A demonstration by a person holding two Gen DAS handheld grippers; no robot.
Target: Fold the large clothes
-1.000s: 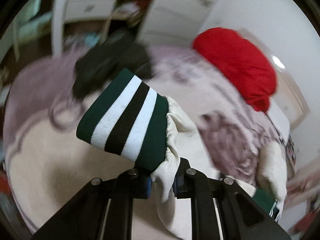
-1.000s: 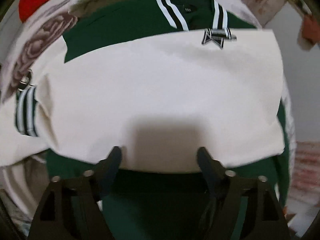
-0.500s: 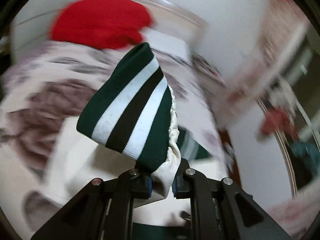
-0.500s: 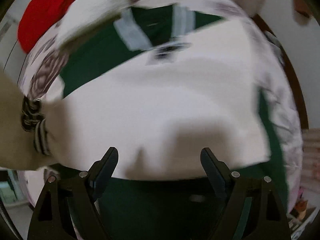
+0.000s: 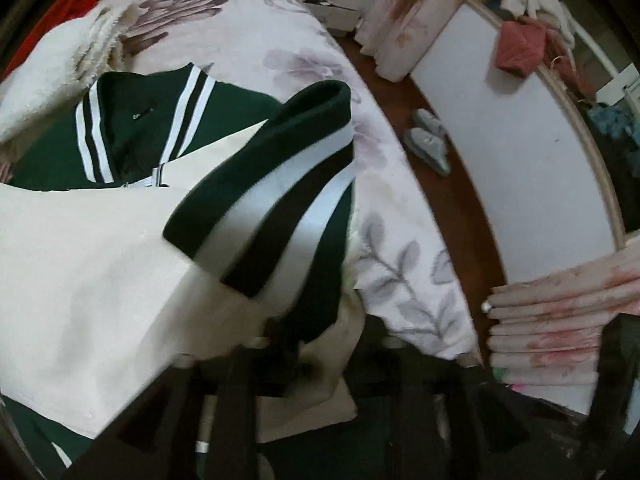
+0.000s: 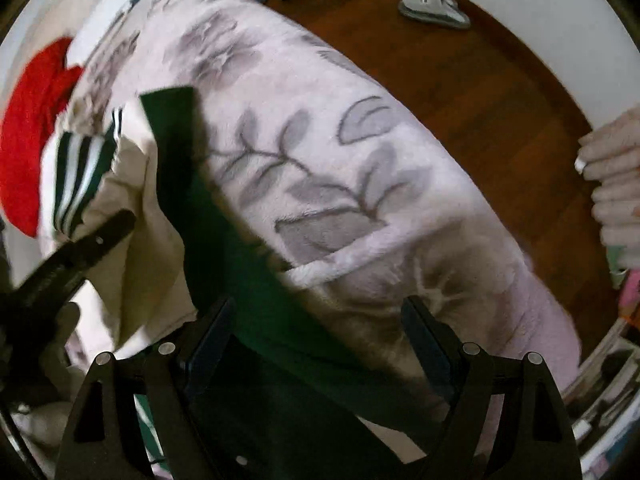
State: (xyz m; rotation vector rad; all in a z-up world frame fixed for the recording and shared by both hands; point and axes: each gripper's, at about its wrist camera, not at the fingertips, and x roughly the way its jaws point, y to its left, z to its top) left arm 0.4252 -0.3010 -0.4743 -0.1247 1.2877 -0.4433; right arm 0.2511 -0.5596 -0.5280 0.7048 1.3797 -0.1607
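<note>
We find open room on the floral blanket (image 6: 320,168) along the bed's floor-side edge, bare between the jacket (image 5: 80,260) and that edge. Toward the head end, a white fleece throw (image 5: 52,64) and a red bundle (image 6: 28,132) block the way. Beyond the edge, slippers (image 6: 432,4) lie on the wooden floor (image 6: 460,92).

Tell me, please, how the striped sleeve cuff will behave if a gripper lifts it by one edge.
The striped cuff is ribbed knit, so it probably keeps its band shape. The cream sleeve behind it looks soft and would likely hang and drag. Neither looks fragile or apt to roll.
</note>
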